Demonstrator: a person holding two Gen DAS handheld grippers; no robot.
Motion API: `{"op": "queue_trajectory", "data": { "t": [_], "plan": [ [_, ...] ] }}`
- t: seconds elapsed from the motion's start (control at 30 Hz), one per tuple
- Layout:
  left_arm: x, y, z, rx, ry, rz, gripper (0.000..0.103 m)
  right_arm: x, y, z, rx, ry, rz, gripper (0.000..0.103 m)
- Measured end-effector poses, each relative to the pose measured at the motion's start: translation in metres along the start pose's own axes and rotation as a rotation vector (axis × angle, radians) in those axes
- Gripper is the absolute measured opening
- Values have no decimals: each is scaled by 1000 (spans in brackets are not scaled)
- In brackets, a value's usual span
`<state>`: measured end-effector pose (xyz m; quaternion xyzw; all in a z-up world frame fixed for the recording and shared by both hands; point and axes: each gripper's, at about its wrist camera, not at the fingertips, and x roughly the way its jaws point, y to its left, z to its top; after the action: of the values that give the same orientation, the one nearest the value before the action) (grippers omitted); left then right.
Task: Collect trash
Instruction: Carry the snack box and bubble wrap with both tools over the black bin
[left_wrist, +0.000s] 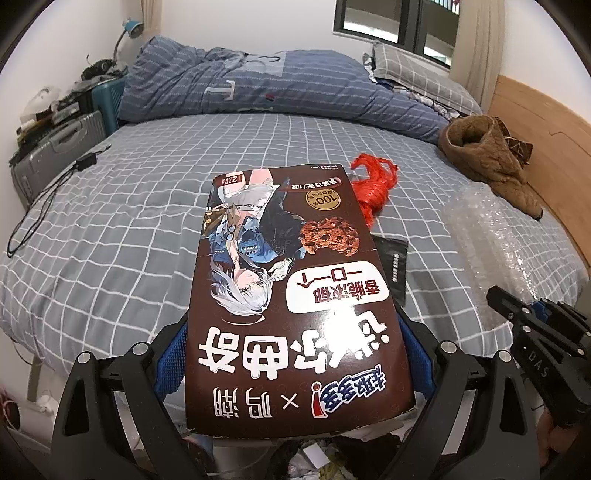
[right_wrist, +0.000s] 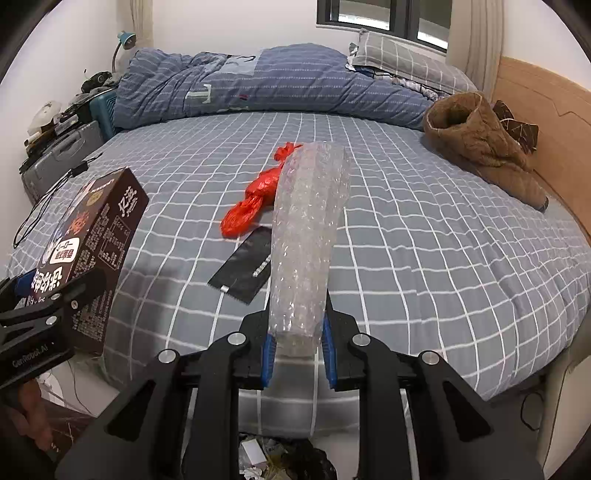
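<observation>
Fingers (right_wrist: 267, 350) of right gripper (right_wrist: 297, 349) pinch bubble wrap (right_wrist: 306, 236) at its tail; left gripper (left_wrist: 295, 369) clamps cookie box (left_wrist: 288, 295). Both hang over trash bin (right_wrist: 280, 461). Risk: limp wrap slips or misses; red bag (right_wrist: 255, 199) still on bed (right_wrist: 443, 258).

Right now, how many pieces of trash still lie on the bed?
2: a red bag mid-bed and a black packet just in front of it. The box and bubble wrap are held in the grippers. More may be hidden.
</observation>
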<state>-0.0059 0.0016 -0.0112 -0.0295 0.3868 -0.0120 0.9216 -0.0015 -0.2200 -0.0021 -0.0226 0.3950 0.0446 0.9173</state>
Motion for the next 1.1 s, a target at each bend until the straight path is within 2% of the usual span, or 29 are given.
{"op": "queue_trajectory", "data": {
  "t": [0.6,1.1],
  "plan": [
    [-43,-19,-52,20,18,-10,91,-42,10,-49,-28,24,2,20],
    [-83,-20,-100,23,44,-5,91,-79,16,-94,-32,52,34,20]
  ]
}}
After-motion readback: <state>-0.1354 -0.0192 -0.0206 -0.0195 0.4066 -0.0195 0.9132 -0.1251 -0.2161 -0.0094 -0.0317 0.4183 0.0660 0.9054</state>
